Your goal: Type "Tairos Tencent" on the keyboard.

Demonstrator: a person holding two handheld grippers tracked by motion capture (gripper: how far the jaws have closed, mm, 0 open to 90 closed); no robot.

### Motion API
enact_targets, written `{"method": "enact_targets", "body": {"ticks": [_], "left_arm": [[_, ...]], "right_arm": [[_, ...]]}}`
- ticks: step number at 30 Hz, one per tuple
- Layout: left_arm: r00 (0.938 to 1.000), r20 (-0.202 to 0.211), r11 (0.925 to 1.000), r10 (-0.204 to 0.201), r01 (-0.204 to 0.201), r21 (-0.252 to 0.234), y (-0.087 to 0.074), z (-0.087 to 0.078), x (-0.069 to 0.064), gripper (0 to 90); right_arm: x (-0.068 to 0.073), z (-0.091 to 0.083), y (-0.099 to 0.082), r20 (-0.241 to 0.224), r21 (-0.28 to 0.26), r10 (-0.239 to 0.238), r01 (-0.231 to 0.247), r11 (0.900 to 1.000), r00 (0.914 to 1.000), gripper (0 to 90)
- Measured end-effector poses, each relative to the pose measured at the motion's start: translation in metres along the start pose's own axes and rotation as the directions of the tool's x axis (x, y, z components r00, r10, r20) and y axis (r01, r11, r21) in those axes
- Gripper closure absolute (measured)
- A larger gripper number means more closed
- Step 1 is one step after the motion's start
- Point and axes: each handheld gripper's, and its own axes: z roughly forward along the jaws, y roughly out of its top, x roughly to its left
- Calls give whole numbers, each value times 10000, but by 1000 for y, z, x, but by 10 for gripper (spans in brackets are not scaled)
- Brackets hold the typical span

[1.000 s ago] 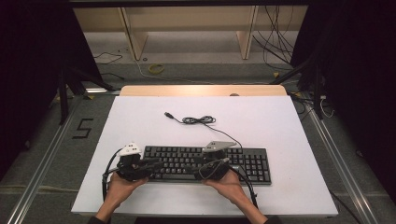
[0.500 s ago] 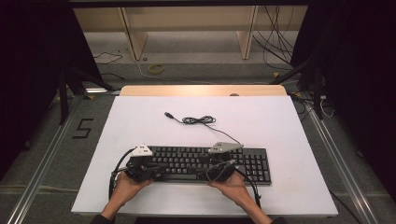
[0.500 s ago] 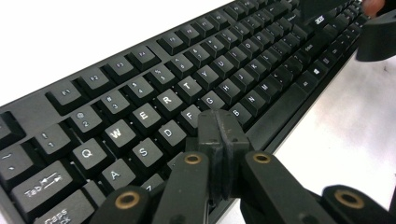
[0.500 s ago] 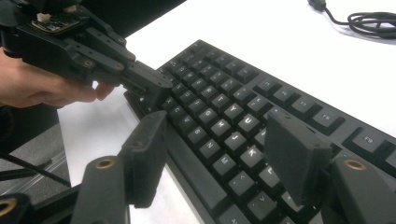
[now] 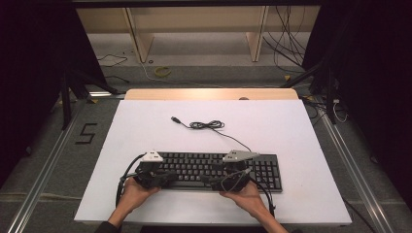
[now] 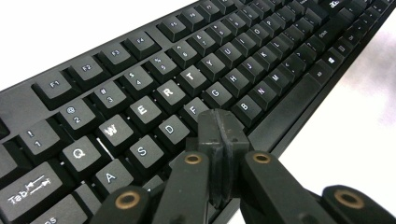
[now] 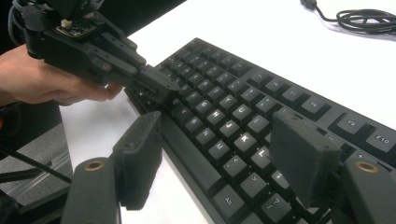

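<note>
- Table (image 5: 301, 194): white rectangular top, with a pale wooden strip along the far edge.
- Keyboard (image 5: 265, 170): black, lying flat on the near half of the table, its long side parallel to the near edge; it sits nearer that edge than the far one.
- Cable (image 5: 206, 125): thin and black, running from the keyboard's far edge toward the table's middle, bunched in a small coil there and ending in a plug (image 5: 175, 119) on the bare top.

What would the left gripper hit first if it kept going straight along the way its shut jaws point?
Most likely the keyboard: the left gripper aims its shut jaws down at the letter keys, around F and G, though depth is hard to judge.
</note>
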Motion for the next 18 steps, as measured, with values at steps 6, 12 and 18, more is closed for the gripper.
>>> {"method": "enact_targets", "body": {"ticks": [6,12,18], "left_arm": [[10000,7,10000,-50,50,78,0,3,0,890],[10000,23,9999,-67,67,100,0,3,0,890],[9997,102,9996,-210,208,206,-2,6,2,892]], "right_arm": [[0,-2,-2,7,18,13,-13,10000,10000,355],[0,-4,-3,15,6,15,-16,10000,10000,356],[0,-6,-4,47,14,10,-10,10000,10000,356]]}}
